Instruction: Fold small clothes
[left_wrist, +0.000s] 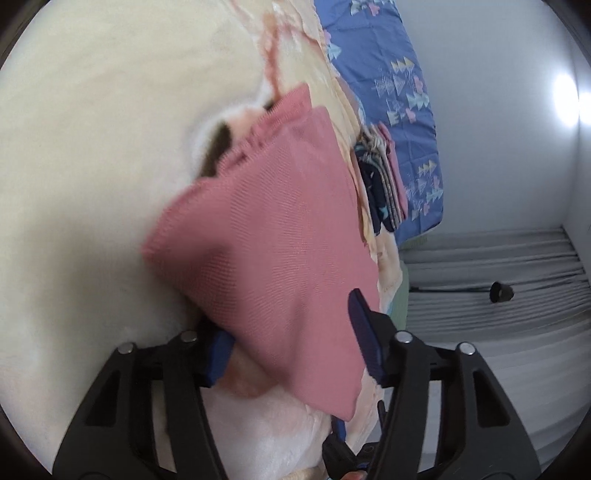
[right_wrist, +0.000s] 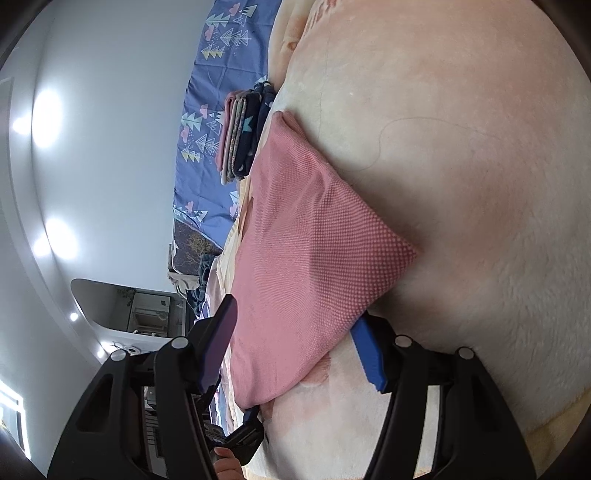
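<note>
We see the pink cloth (left_wrist: 273, 236) on the cream blanket (left_wrist: 92, 147), its long axis running away from us; both grippers (left_wrist: 291, 347) (right_wrist: 295, 350) seemingly clamp its near corners. Folded clothes (right_wrist: 240, 136) lie farther off.

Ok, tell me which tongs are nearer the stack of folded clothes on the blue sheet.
Neither clearly: both tongs straddle the pink cloth. The stack lies beyond it in both views, far from the left tongs and right tongs alike.
</note>
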